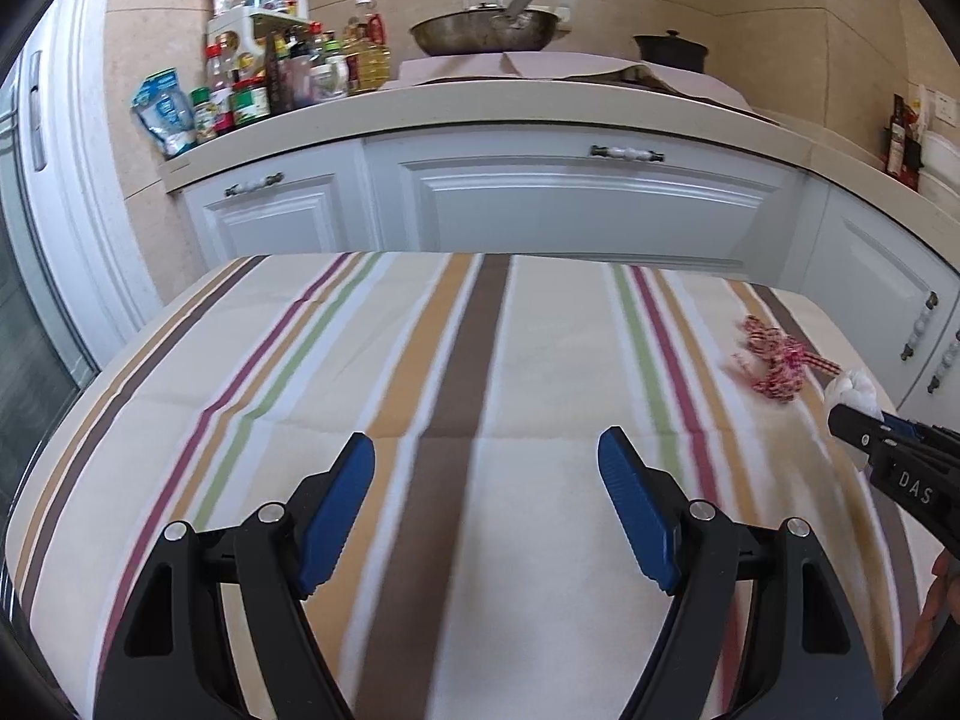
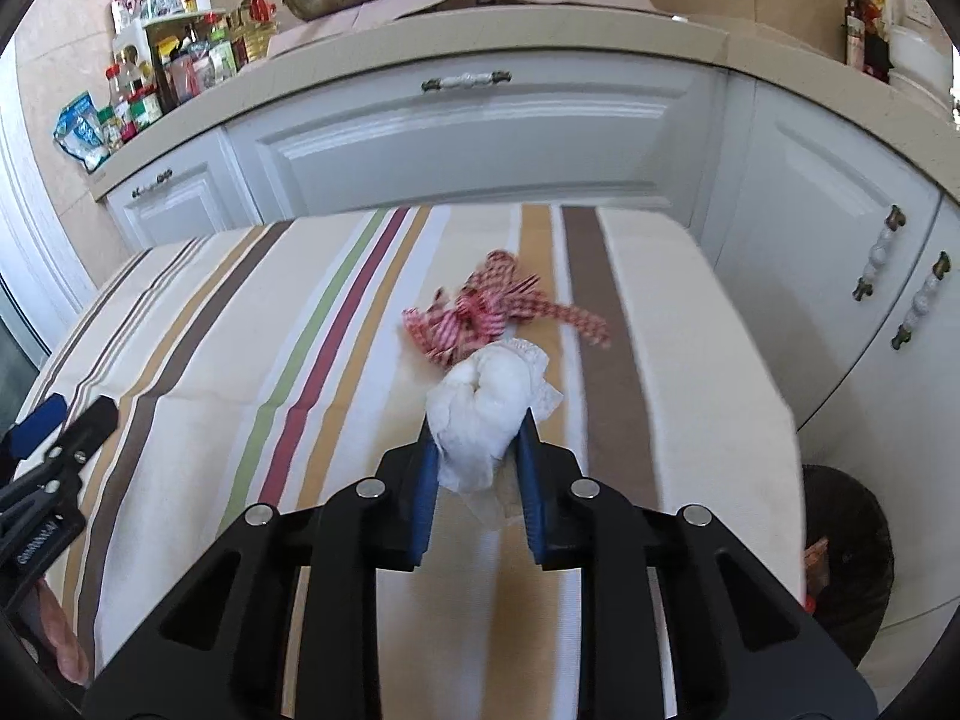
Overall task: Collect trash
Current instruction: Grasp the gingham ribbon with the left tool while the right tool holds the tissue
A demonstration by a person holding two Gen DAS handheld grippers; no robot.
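My right gripper (image 2: 478, 429) is shut on a crumpled white tissue (image 2: 486, 405) and holds it just above the striped tablecloth (image 2: 240, 312). A red-and-white checked ribbon scrap (image 2: 486, 309) lies on the cloth just beyond the tissue. In the left wrist view the ribbon (image 1: 774, 360) lies at the right, with the tissue (image 1: 852, 390) in the right gripper (image 1: 855, 420) beside it. My left gripper (image 1: 486, 459) is open and empty above the middle of the cloth. It also shows at the left edge of the right wrist view (image 2: 66, 414).
A dark trash bin (image 2: 852, 546) with scraps inside stands on the floor right of the table. White cabinets (image 1: 570, 204) and a countertop with bottles (image 1: 240, 84), a wok (image 1: 486, 30) and a black pot (image 1: 672, 48) run behind the table.
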